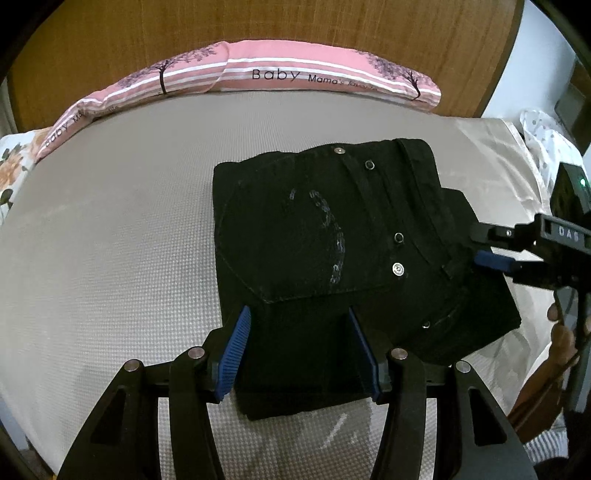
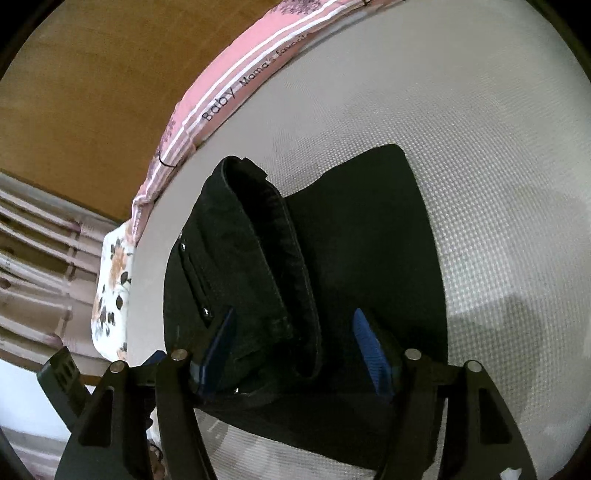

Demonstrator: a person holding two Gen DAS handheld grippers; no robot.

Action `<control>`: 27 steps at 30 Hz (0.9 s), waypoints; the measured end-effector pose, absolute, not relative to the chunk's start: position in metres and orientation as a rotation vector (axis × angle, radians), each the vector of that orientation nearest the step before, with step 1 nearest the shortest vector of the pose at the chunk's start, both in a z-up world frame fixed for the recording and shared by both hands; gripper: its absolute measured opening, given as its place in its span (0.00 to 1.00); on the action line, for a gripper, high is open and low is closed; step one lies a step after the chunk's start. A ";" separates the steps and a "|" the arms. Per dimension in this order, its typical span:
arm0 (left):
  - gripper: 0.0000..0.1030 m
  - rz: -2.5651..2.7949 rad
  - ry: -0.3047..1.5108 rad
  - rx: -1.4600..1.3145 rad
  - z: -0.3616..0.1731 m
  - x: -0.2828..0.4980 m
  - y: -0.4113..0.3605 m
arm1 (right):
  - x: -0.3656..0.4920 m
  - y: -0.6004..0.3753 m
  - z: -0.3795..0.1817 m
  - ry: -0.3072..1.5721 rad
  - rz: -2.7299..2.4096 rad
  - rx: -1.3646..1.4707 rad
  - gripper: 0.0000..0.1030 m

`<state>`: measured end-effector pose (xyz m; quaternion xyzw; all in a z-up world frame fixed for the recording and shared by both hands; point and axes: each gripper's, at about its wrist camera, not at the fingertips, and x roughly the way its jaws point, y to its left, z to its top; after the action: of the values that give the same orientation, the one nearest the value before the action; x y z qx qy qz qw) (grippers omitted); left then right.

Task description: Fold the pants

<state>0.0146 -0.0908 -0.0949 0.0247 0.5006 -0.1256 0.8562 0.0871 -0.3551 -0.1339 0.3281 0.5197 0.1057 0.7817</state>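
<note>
Black pants (image 1: 325,236) lie folded into a compact stack on the grey mattress (image 1: 110,240), back pocket with stitching and metal studs facing up. My left gripper (image 1: 299,321) is open, its blue pads straddling the stack's near edge. My right gripper (image 1: 480,243) comes in from the right at the waistband edge, fingers apart. In the right wrist view the pants (image 2: 332,258) fill the centre, and my right gripper (image 2: 293,325) is open with its pads on either side of the folded waistband edge.
A pink pillow (image 1: 258,74) printed "Baby" lies along the wooden headboard (image 1: 258,22). A floral pillow (image 1: 14,166) sits at the far left. White dotted cloth (image 1: 543,136) is at the right bed edge. Curtains (image 2: 33,258) hang beyond the bed.
</note>
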 end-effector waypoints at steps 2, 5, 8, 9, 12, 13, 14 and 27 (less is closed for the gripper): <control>0.53 -0.261 1.053 0.051 -0.096 0.014 -0.091 | 0.091 -0.355 -0.134 1.125 0.241 0.691 0.62; 0.54 -0.256 1.059 0.056 -0.098 0.015 -0.091 | 0.100 -0.354 -0.136 1.134 0.265 0.677 0.62; 0.55 -0.251 1.063 0.055 -0.100 0.015 -0.091 | 0.109 -0.346 -0.137 1.146 0.295 0.661 0.62; 0.55 -0.249 1.065 0.055 -0.101 0.016 -0.091 | 0.112 -0.345 -0.138 1.150 0.301 0.648 0.62; 0.57 -0.248 1.066 0.054 -0.102 0.017 -0.091 | 0.123 -0.337 -0.140 1.160 0.321 0.623 0.62; 0.57 -0.246 1.067 0.054 -0.102 0.017 -0.091 | 0.126 -0.335 -0.140 1.161 0.325 0.612 0.62; 0.58 -0.243 1.069 0.053 -0.103 0.017 -0.091 | 0.130 -0.333 -0.140 1.162 0.328 0.606 0.62; 0.58 -0.198 1.029 -0.140 -0.093 0.020 -0.048 | 0.148 -0.316 -0.142 1.187 0.461 0.522 0.64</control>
<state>0.0203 -0.0476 -0.0927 -0.0668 0.4907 -0.0947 0.8636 0.1482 -0.3162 -0.1417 0.2409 0.5477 0.2129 0.7725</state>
